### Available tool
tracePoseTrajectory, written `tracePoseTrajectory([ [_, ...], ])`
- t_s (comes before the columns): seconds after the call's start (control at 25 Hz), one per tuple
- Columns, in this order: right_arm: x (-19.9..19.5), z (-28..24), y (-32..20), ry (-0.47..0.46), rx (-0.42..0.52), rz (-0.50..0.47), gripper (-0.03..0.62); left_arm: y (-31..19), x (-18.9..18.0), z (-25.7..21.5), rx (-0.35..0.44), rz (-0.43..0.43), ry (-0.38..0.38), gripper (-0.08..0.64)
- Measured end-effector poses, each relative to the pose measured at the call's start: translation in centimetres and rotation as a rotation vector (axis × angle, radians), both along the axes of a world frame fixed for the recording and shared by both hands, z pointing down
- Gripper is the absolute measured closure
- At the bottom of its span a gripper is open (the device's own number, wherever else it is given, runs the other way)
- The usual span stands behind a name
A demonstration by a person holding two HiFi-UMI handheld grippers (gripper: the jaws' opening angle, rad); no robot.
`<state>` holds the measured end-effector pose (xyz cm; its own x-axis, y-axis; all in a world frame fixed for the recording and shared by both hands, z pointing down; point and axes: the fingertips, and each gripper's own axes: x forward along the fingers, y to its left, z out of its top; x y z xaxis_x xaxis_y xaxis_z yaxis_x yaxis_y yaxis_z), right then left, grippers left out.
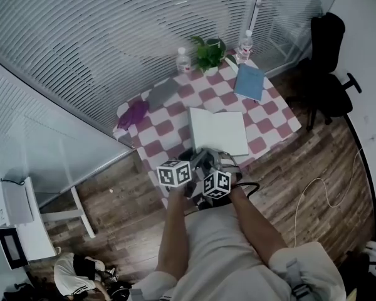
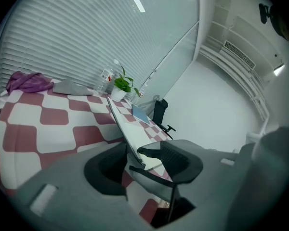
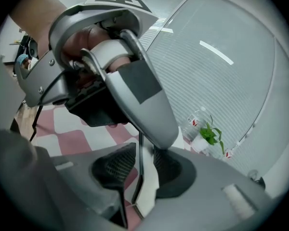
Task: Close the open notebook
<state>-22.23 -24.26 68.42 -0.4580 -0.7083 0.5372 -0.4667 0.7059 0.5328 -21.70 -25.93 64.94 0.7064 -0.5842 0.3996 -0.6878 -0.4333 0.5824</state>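
The white notebook (image 1: pixel 217 132) lies on the checkered table (image 1: pixel 272 113), near its front edge. Both grippers sit close together at the notebook's near end. In the left gripper view a raised leaf of the notebook (image 2: pixel 131 130) shows edge-on and runs between the wide jaws of my left gripper (image 2: pixel 133 153), which is open. In the right gripper view the thin leaf (image 3: pixel 148 183) stands between the pads of my right gripper (image 3: pixel 140 165); a slim gap shows on its left side. My left gripper (image 1: pixel 199 158) is just left of my right gripper (image 1: pixel 224 163).
A blue notebook (image 1: pixel 249 81), a potted plant (image 1: pixel 208 52) and two water bottles (image 1: pixel 183 60) stand at the table's far end. A purple cloth (image 1: pixel 133 114) and a grey cloth (image 1: pixel 163 91) lie at the left. A black office chair (image 1: pixel 329 61) stands beyond the table's right side.
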Motion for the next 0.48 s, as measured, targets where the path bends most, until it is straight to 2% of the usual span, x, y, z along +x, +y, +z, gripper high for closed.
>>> tracePoseTrajectory([
  [0.12,-0.2,-0.8,-0.5,-0.007,0.040,0.013,0.472,-0.3,-0.2,-0.9,0.024,0.002,-0.007,0.339],
  [0.16,-0.2,-0.9,-0.6,-0.006,0.046,0.017,0.493,-0.2,-0.3,-1.1,0.033,0.010,-0.013,0.339],
  [0.48,1.3,-2.4,-0.9,-0.104,0.023,0.115,0.549,-0.6,-0.5,-3.3,0.108,0.007,-0.014,0.337],
])
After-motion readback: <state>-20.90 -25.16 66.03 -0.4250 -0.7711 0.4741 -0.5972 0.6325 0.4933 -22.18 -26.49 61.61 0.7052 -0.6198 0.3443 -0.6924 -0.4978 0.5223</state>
